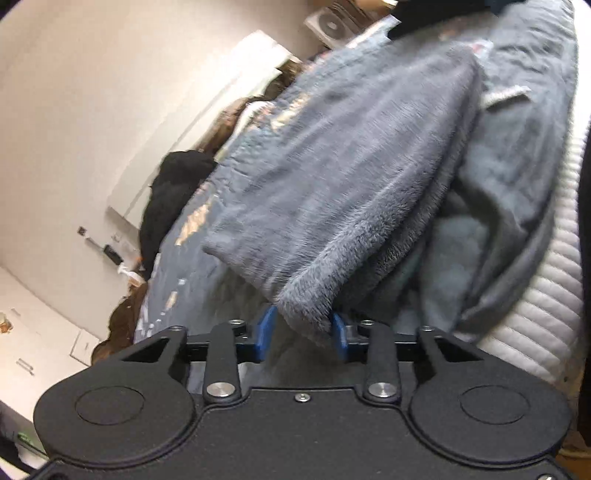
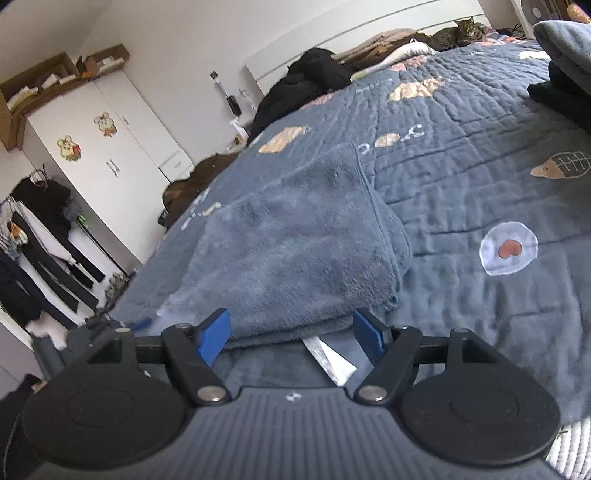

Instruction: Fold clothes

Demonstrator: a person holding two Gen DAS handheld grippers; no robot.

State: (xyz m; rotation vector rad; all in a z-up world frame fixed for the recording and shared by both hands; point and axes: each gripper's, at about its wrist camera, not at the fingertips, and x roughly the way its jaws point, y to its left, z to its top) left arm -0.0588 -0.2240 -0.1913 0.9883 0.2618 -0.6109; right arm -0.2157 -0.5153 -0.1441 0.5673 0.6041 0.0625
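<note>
A grey-blue fleece garment point(image 1: 332, 177) hangs in front of my left gripper point(image 1: 303, 332), whose blue fingers are closed in on a corner of it and lift it above the bed. In the right wrist view the same kind of fleece point(image 2: 295, 251) lies folded on the blue patterned bedspread point(image 2: 461, 147). My right gripper point(image 2: 291, 338) is open, its blue fingers either side of the fleece's near edge, with a white label point(image 2: 328, 358) between them.
A black garment point(image 2: 306, 81) lies near the white headboard point(image 2: 351, 33), and a tabby cat point(image 2: 458, 35) rests at the bed's head. More folded dark clothes point(image 2: 565, 62) sit at the right. A white wardrobe point(image 2: 110, 147) and hanging clothes point(image 2: 40, 236) stand left.
</note>
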